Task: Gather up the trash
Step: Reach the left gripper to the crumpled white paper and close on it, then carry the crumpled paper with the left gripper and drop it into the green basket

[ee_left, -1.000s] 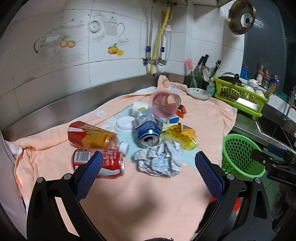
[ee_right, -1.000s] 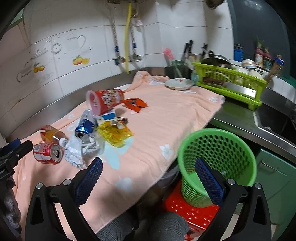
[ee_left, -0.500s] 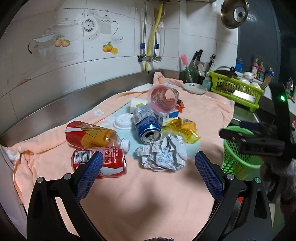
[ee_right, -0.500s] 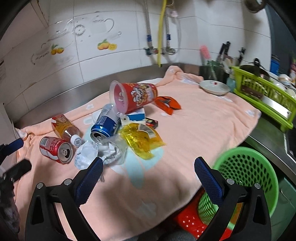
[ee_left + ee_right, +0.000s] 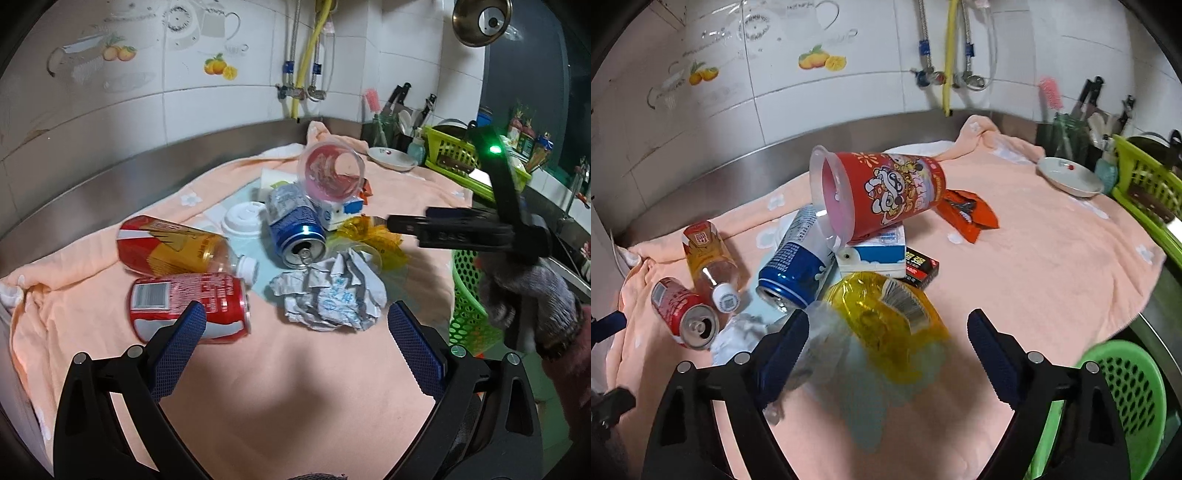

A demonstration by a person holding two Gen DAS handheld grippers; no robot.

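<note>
Trash lies heaped on a peach towel point(image 5: 1034, 266) over a steel counter below white tiles printed with fruit and teapots: a red can point(image 5: 188, 306) with a barcode label, a blue can point(image 5: 792, 269), a cartoon-printed red cup point(image 5: 886, 192), crumpled paper point(image 5: 332, 295) with blue writing too small to read. Left gripper point(image 5: 295, 328) hangs with jaws apart, gripping nothing. Right gripper point(image 5: 886, 343) is closing around a yellow wrapper point(image 5: 886, 314), pads not touching it, near a green basket point(image 5: 1126, 398).
</note>
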